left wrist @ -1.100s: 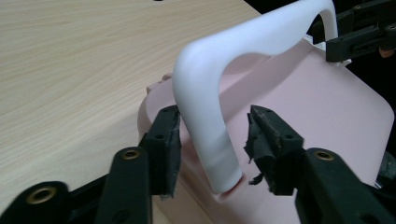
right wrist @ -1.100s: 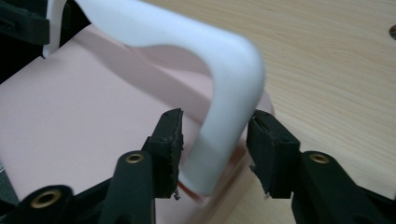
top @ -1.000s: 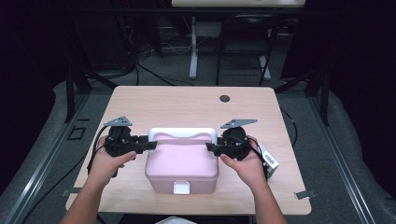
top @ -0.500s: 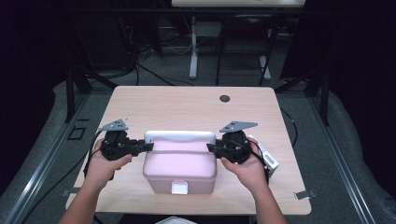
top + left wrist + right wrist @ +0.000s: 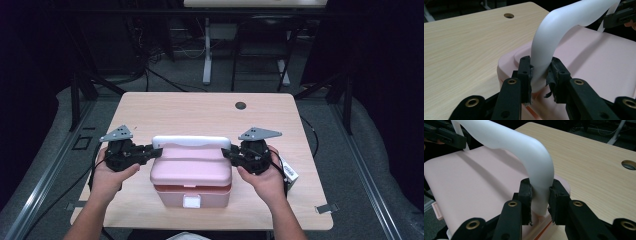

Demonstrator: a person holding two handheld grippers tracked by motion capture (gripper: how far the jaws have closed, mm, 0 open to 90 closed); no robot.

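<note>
Pink box (image 5: pixel 192 172) with a white handle (image 5: pixel 191 141) sits on the near half of the table (image 5: pixel 200 115), its white front latch (image 5: pixel 192 201) facing the near edge. High view: left claw (image 5: pixel 156 151) is at the box's left end of the handle, right claw (image 5: pixel 226 152) at the box's right end. Each is held in a hand, left hand (image 5: pixel 107 175) and right hand (image 5: pixel 265 180), flanking the box. A round cable hole (image 5: pixel 240 105) lies in the table well beyond the box. A small white labelled item (image 5: pixel 289 170) lies on the table just right of the box, beside the right hand.

Left gripper view: left claw (image 5: pixel 541 72) is clamped on the handle (image 5: pixel 554 32) where it meets the pink lid (image 5: pixel 599 57), both pads pressed against it. The far end of the handle carries the other claw. Cable hole (image 5: pixel 509 15) is beyond the box.

Right gripper view: right claw (image 5: pixel 539 193) is closed on the handle (image 5: pixel 524 147) at its foot by the lid (image 5: pixel 474 180), jaws tight on both sides. Cable hole (image 5: pixel 629 164) is off past the box.
</note>
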